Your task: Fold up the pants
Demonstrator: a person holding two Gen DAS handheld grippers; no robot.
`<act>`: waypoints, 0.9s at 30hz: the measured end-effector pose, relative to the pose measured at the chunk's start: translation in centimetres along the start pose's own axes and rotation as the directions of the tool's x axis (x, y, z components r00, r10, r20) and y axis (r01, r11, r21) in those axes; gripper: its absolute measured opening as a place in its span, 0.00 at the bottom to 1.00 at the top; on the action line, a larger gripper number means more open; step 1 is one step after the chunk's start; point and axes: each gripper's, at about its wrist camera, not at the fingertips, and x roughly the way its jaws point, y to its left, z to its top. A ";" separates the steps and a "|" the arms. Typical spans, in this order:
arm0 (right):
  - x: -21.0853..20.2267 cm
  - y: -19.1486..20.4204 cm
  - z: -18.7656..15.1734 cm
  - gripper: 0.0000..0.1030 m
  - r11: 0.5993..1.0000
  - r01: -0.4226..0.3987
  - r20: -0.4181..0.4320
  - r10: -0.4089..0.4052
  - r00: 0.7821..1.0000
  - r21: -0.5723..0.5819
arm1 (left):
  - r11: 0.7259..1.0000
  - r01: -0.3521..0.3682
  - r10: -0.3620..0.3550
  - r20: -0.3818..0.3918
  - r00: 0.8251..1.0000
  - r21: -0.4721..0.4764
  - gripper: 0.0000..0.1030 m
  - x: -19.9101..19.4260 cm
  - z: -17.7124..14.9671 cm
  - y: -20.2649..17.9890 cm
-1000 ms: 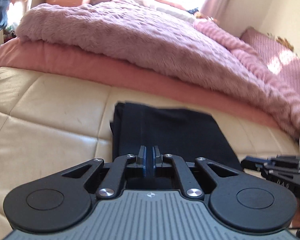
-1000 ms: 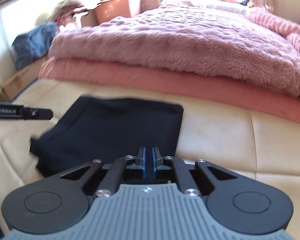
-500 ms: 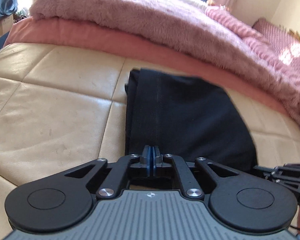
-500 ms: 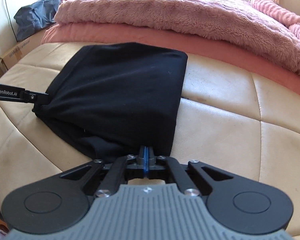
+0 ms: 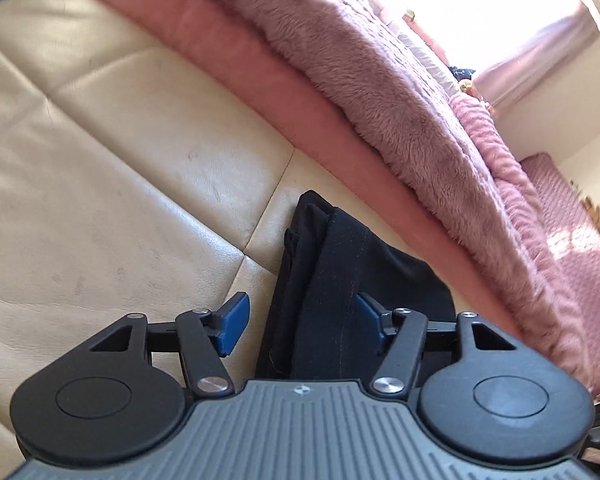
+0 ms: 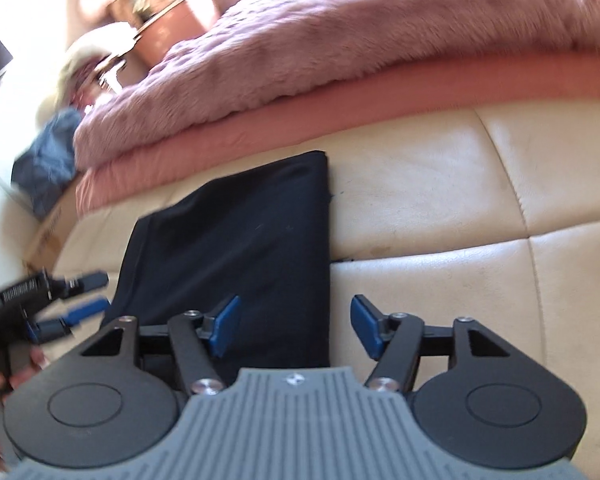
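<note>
Lying folded into a dark rectangle on the cream leather cushion (image 6: 460,184), the black pants (image 6: 236,240) sit under and just ahead of both claws. The left gripper (image 5: 300,326) stands wide, its jaws having just been opening; the left edge of the pants runs up between its blue pads (image 5: 232,324), and neither pad presses on the cloth, the left one hanging over bare cushion and the right one over the fabric. The right gripper (image 6: 294,330) is likewise spread wide after just opening, with the right edge of the pants passing between its jaws, the left pad above the fabric and the right pad above the cushion, nothing clamped. From the right wrist view the left gripper shows at the far left beside the pants, held by a hand (image 6: 4,372). Beyond the pants, ahead of both claws, a pink sheet (image 5: 284,92) borders the cushion, and a fluffy mauve blanket (image 6: 340,48) is piled on it.
</note>
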 end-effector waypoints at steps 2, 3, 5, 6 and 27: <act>0.8 -0.6 0.4 0.57 0.999 -0.030 -0.013 0.031 0.999 0.044 | 0.999 0.031 -0.031 -0.019 0.999 -0.018 0.68 0.8 0.3 0.5; 1.3 -0.9 0.5 0.57 0.997 -0.046 -0.017 0.047 0.999 0.060 | 0.999 0.039 -0.039 -0.020 0.999 -0.025 0.68 1.1 0.4 0.7; 2.0 -1.2 0.8 0.56 0.994 -0.071 -0.019 0.073 0.997 0.078 | 0.997 0.062 -0.063 -0.033 0.997 -0.043 0.69 1.7 0.6 1.2; 2.3 -1.3 0.9 0.56 0.993 -0.086 -0.013 0.087 0.996 0.083 | 0.995 0.079 -0.081 -0.033 0.996 -0.055 0.69 2.0 0.7 1.4; 4.0 -1.6 2.3 0.18 0.981 -0.160 -0.007 0.162 0.987 0.108 | 0.998 0.040 -0.039 -0.037 0.999 0.041 0.28 3.2 1.2 -0.8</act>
